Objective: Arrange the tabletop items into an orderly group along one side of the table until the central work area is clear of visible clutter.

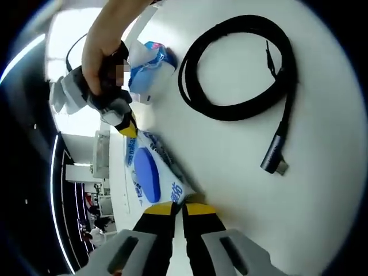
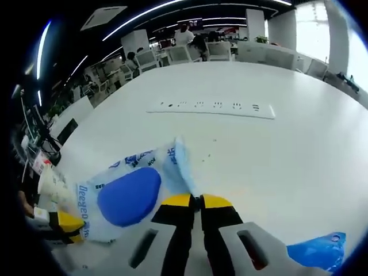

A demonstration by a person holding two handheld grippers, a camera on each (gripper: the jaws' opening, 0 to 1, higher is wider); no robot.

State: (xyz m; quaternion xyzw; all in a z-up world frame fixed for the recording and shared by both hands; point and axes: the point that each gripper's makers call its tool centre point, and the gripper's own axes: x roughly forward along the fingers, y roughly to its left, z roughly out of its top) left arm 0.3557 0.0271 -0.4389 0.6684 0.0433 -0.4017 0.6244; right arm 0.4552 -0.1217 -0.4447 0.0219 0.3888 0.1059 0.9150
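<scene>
- So both my tools, left tool (image 1: 183,208) and right tool (image 2: 199,201), are clenched on opposite ends of the wipes pack (image 1: 150,172), stretched over the tabletop (image 1: 241,172) beside the coiled cable (image 1: 241,69).
- Pack's soft, crinkly, light; pinching the sealed edges works best.
- Blue packet (image 1: 150,66) past the pack is half hidden by my hand (image 1: 106,40).

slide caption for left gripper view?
Both grippers pinch opposite ends of a wipes pack beside a coiled black cable.
</scene>
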